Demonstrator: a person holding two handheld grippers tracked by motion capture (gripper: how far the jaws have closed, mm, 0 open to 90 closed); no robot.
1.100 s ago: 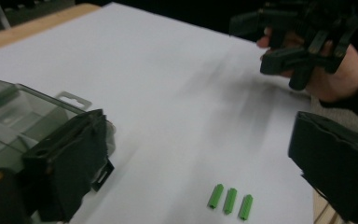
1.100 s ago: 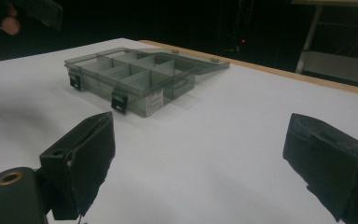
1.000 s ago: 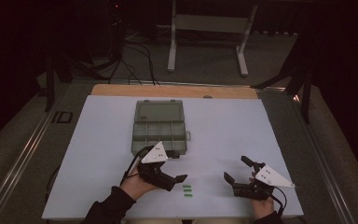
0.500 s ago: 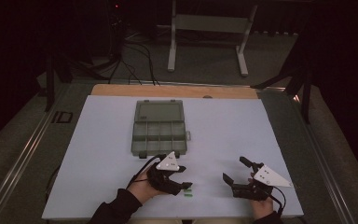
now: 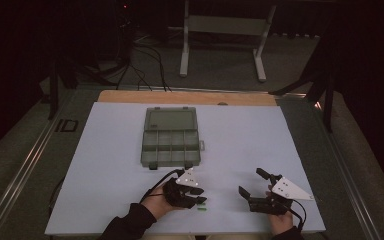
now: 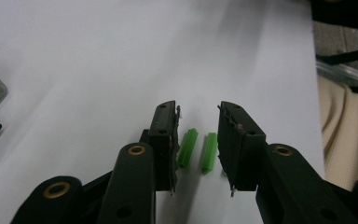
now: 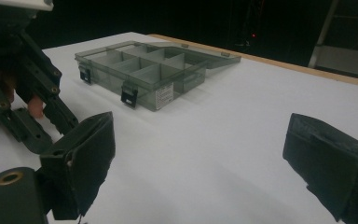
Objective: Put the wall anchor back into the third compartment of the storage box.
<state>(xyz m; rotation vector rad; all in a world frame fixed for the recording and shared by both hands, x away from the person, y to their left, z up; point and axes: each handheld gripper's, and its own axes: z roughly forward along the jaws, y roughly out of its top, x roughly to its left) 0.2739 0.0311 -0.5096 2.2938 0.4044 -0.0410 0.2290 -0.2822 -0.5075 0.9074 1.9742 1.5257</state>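
Two small green plastic plugs [image 6: 188,147] [image 6: 209,151] lie side by side on the white table sheet [image 6: 98,70]. My left gripper [image 6: 196,140] is lowered over them with one jaw on each side. Its jaws have just been closing and stand close beside the plugs, with a gap still showing between the two plugs. In the high view the left gripper [image 5: 199,196] is near the front edge, with green plugs [image 5: 202,208] at its tips. My right gripper [image 5: 250,182] [image 7: 200,135] rests wide open to the right, holding nothing.
A grey clear compartment box [image 5: 171,136] [image 7: 154,70] lies in the middle of the sheet with its lid folded open behind it. A wooden strip [image 5: 190,97] borders the far edge. The left gripper's black links [image 7: 37,100] are at the right gripper view's left.
The left gripper has moved right and toward the front edge, coming down over the green plugs, and its jaws have narrowed. The right gripper has stayed put.
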